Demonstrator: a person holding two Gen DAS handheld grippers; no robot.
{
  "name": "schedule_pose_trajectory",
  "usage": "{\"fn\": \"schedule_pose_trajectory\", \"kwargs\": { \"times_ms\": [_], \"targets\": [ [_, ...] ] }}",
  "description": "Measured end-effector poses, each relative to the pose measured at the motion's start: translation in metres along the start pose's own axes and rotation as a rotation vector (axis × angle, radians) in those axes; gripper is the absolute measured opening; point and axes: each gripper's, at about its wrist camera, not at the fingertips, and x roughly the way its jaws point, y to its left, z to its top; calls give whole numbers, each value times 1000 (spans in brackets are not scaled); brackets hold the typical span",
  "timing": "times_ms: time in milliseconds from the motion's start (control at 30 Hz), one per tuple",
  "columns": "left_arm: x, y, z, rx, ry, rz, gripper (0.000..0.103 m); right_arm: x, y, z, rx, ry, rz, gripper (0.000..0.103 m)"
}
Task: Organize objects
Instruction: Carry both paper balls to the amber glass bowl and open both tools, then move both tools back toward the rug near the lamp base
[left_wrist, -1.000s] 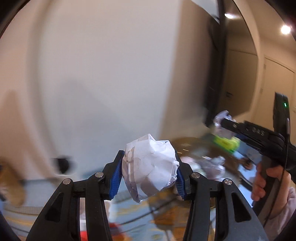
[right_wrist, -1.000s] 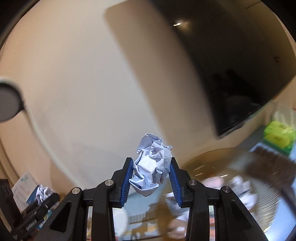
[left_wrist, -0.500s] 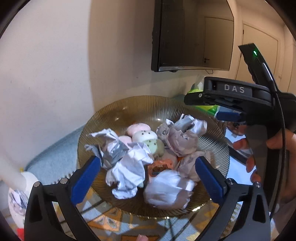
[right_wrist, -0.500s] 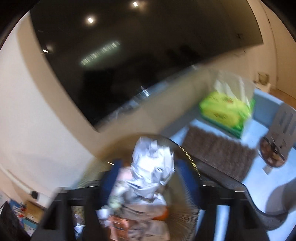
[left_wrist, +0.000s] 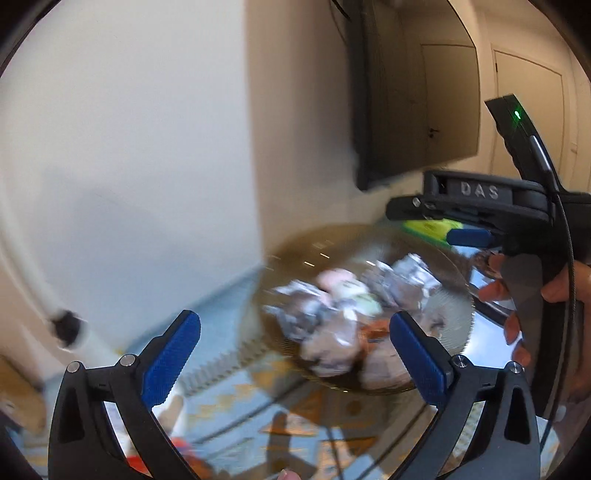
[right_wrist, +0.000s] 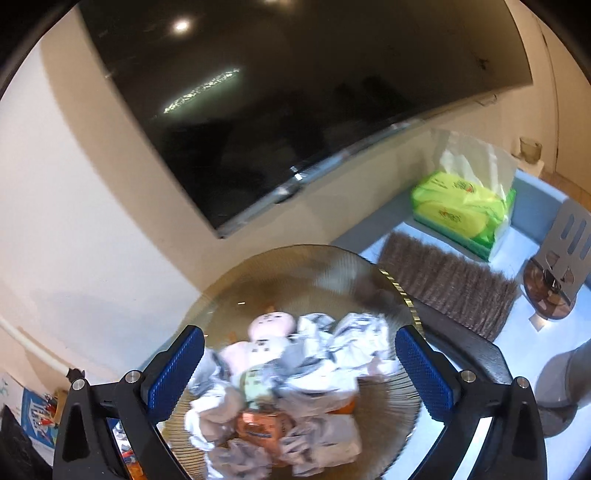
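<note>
A ribbed amber glass bowl (right_wrist: 325, 266) holds several crumpled paper balls (right_wrist: 347, 343), small plush toys (right_wrist: 271, 325) and an orange packet (right_wrist: 258, 428). My right gripper (right_wrist: 299, 369) is open and empty, just above the bowl. My left gripper (left_wrist: 295, 354) is open and empty, at the bowl's (left_wrist: 332, 240) near left side, with the view blurred. The paper balls (left_wrist: 325, 343) lie in the bowl between its fingers. The right gripper (left_wrist: 469, 236) shows at the right of the left wrist view, held in a hand.
A black TV (right_wrist: 295, 110) hangs on the wall behind the bowl. To the right lie a brown brush (right_wrist: 447, 284), a yellow-green tissue pack (right_wrist: 461, 206) and a grey stand (right_wrist: 565, 254). A patterned cloth (left_wrist: 295, 417) lies under the bowl.
Both grippers held a crumpled paper ball a second ago. Both have opened and the balls now lie in the bowl. The left gripper is swinging left, away from the bowl.
</note>
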Motion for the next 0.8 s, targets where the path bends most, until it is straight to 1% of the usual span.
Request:
{"fn": "schedule_pose_trajectory", "kwargs": {
  "times_ms": [133, 233, 333, 433, 533, 600, 700, 800],
  "targets": [
    [-37, 45, 10, -37, -32, 72, 102, -11, 38, -3, -37, -9, 59, 103],
    [-59, 81, 7, -60, -37, 132, 102, -19, 75, -10, -84, -12, 98, 103],
    [-79, 114, -7, -70, -16, 181, 102, -23, 116, -24, -142, 6, 143, 103],
    [-94, 140, -32, -81, 13, 212, 102, -22, 153, -46, -206, 32, 184, 103],
    [-100, 161, -68, -95, 63, 217, 102, -16, 188, -78, -276, 77, 219, 103],
    [-101, 172, -95, -107, 106, 206, 102, -11, 201, -99, -312, 112, 242, 103],
    [-96, 176, -129, -120, 173, 173, 102, -5, 216, -134, -365, 175, 277, 103],
    [-85, 171, -161, -109, 235, 132, 102, -7, 223, -173, -422, 214, 304, 103]
  ]
}}
